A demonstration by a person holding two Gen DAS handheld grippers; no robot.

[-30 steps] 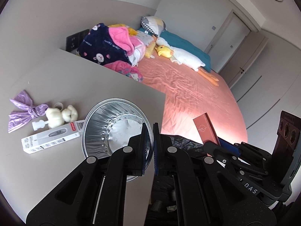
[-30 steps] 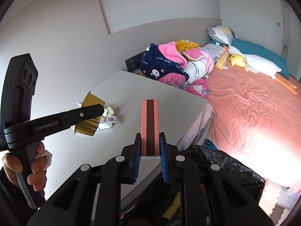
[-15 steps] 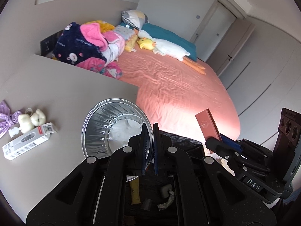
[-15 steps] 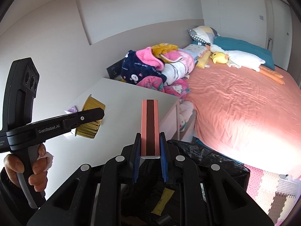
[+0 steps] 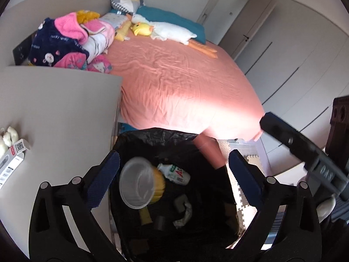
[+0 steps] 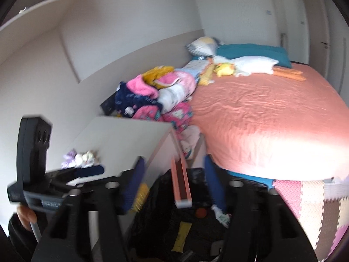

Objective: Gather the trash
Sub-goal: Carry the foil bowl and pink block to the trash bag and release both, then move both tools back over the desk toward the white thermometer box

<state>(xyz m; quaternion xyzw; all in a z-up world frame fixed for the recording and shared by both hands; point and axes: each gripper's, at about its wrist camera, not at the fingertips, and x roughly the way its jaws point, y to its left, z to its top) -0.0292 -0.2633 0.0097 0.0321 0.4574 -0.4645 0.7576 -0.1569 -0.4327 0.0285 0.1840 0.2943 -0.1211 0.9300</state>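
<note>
**Both grippers let go over the bin**

The left gripper (image 5: 174, 174) hangs over the bin (image 5: 139, 135) with its jaws spread wide and nothing between them. The foil bowl (image 5: 137, 183) lies tilted inside the black liner, mouth up, near a small bottle (image 5: 176, 174) and other scraps. The right gripper (image 6: 174, 181) also stands open, and the pink box (image 6: 181, 183) sits loose between its fingers without touching either; the right view is blurred, so whether the box is falling or leaning on the rim cannot be told. In the left view the box (image 5: 209, 155) shows at the far right edge of the bin mouth.

To finish this step well, each tool should probably stay wide and directly above the opening until its item has dropped clear, then lift straight up so no finger snags the liner. The box looks close to the rim, so a small nudge inward may be wise if it hangs up there.

Half a second ago both grippers were clamped: the left one pinched the bowl's rim and held it above the table (image 5: 54, 113) edge, the right one squeezed the box upright. Since then both have swung right, away from the table and over the bin, and opened. The white carton (image 5: 13, 163) and the plush toy (image 5: 7, 139) have slid toward the left edge of the left view and remain on the table, judged to be the next things to sort out
</note>
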